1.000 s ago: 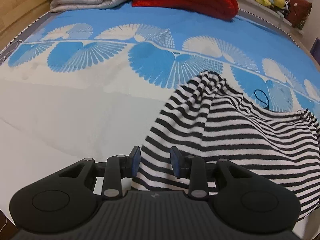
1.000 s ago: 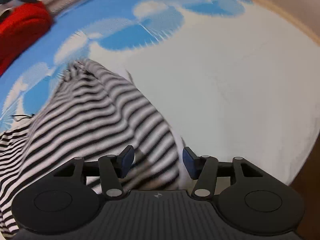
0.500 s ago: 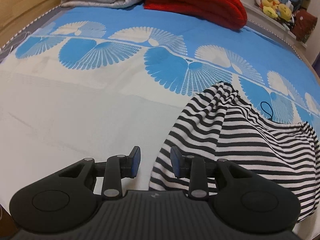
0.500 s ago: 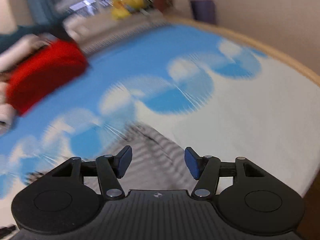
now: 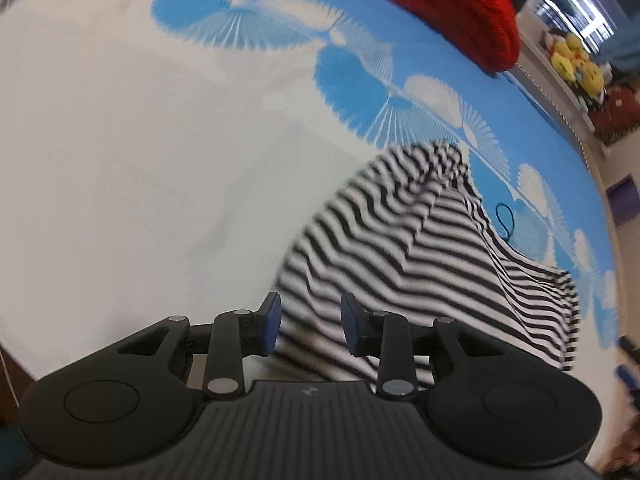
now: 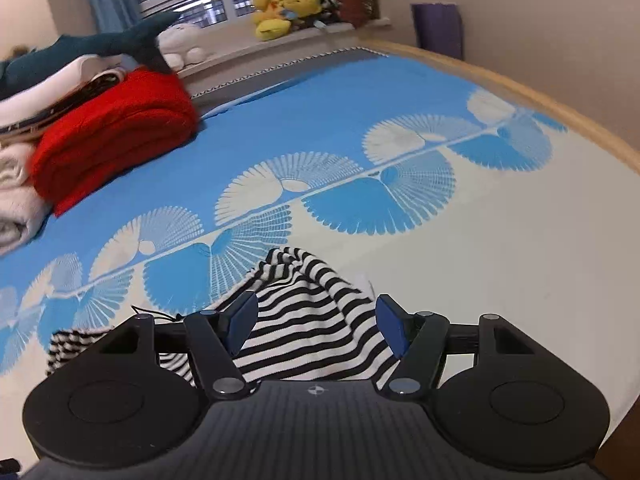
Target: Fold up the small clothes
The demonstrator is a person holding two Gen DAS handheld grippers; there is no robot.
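A black-and-white striped garment (image 5: 432,264) lies bunched on the blue and white bedspread (image 5: 160,152). My left gripper (image 5: 310,326) is open and empty, hovering over the garment's near left edge. In the right wrist view the same garment (image 6: 312,320) lies just beyond my right gripper (image 6: 316,326), which is open and empty above its near part. A thin black cord loop (image 5: 506,220) lies beside the garment's far edge.
A folded red blanket (image 6: 116,132) and white bedding (image 6: 16,184) are stacked at the far end of the bed, with a plush shark (image 6: 88,52) on top. Yellow plush toys (image 6: 288,12) sit on the windowsill. The wooden bed edge (image 6: 560,112) runs along the right.
My right gripper has swung up and back from the garment, so it now looks across the bed to the window. My left gripper has shifted and tilted over the garment's left edge. Both stay open.
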